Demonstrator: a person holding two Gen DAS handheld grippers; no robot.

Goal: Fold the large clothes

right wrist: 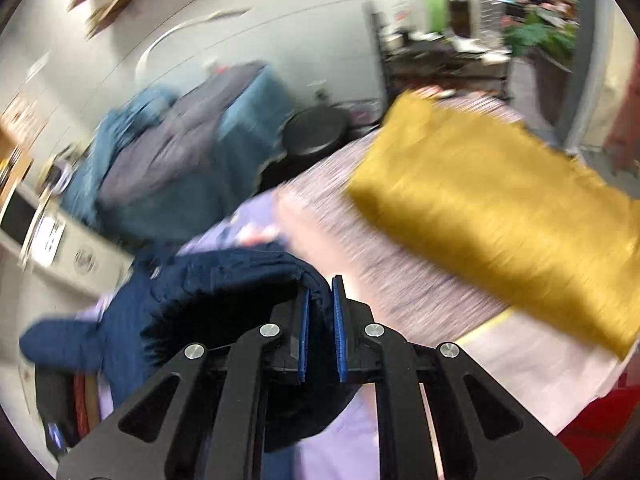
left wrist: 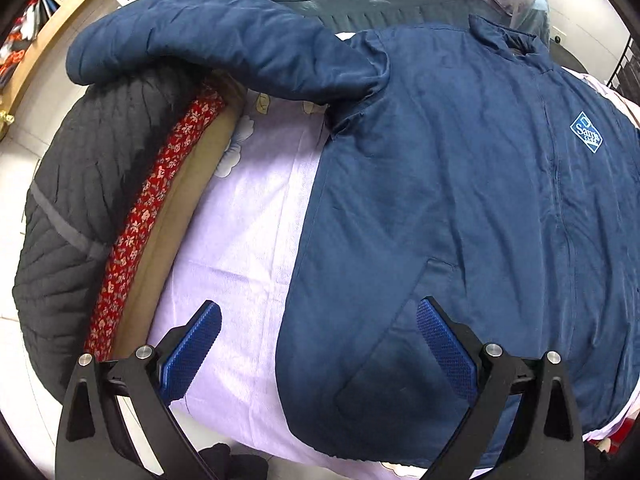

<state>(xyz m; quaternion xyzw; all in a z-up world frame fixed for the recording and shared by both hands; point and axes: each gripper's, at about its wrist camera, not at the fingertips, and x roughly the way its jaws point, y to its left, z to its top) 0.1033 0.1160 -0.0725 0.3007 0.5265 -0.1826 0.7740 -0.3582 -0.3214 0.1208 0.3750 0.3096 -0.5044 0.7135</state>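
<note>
A navy blue jacket [left wrist: 460, 200] with a diamond chest logo lies front-up on a lilac sheet [left wrist: 248, 232]. Its left sleeve [left wrist: 224, 40] stretches out to the left, over a black quilted coat. My left gripper [left wrist: 320, 332] is open above the jacket's lower left hem, one finger over the sheet, the other over the pocket. My right gripper [right wrist: 320, 304] is shut on a fold of the jacket's navy sleeve [right wrist: 224, 284] and holds it up off the bed. The right wrist view is blurred by motion.
A black quilted coat [left wrist: 80, 208] and a red floral cloth [left wrist: 152, 208] hang at the bed's left edge. A folded mustard-yellow garment [right wrist: 492, 216] lies on the bed at the right. A pile of blue and grey clothes [right wrist: 180, 160] and a black stool [right wrist: 316, 136] stand beyond.
</note>
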